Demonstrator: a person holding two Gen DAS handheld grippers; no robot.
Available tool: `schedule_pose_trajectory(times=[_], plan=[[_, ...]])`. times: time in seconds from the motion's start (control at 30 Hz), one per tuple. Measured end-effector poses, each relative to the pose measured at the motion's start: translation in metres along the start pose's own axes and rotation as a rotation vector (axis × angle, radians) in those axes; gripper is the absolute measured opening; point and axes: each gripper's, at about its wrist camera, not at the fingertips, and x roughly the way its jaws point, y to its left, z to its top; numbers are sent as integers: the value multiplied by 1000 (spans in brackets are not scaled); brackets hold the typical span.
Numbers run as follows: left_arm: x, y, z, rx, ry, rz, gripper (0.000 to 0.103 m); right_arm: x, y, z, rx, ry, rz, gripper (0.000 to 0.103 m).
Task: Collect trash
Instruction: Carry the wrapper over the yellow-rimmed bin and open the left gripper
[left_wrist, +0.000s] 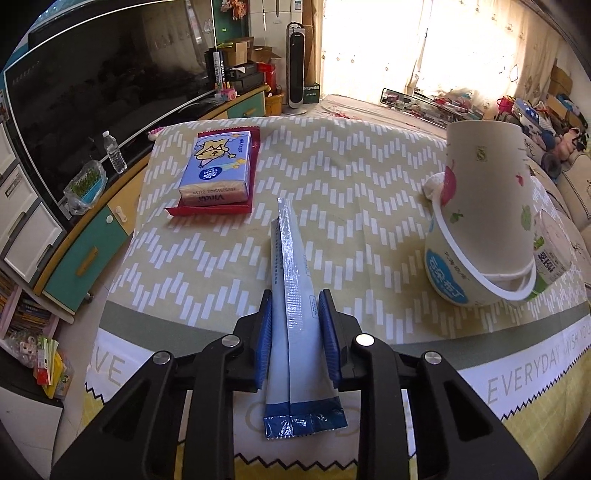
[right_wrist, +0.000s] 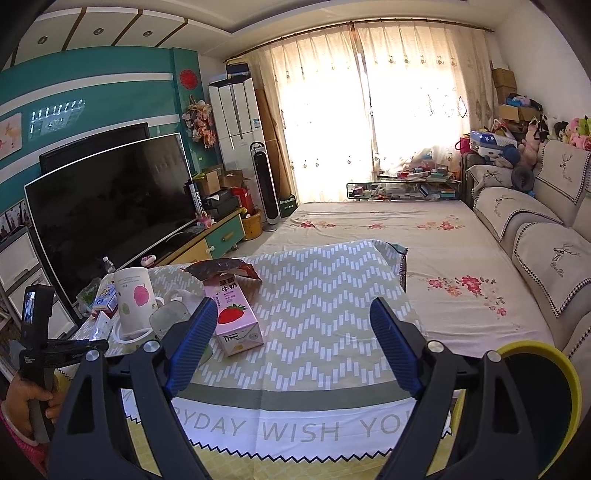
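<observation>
Left gripper (left_wrist: 293, 332) has its fingers clamped on a long foil sachet (left_wrist: 291, 291) at the table's (left_wrist: 351, 184) near edge, approx mid-width. Sachet looks light, thin, slippery, floppy w/ crimped ends; mid-body hold suits. Right gripper (right_wrist: 295, 347) fingers apart, empty.
</observation>
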Motion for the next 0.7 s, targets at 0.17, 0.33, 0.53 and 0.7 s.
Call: schedule_pose_trajectory(times=[0.17, 0.33, 0.53, 0.7], plan=[[-24, -2, -10, 0, -31, -10, 25, -6, -6, 1, 20, -29, -15, 80], [-68, -17, -22, 42, -98, -42, 25, -20, -15, 6, 54, -96, -76, 81], [-119, -84, -33, 199, -153, -195, 25, -34, -35, 12, 89, -149, -213, 83], [-132, -167, -36, 369, -153, -356, 25, -53, -66, 18, 145, -181, -321, 83]])
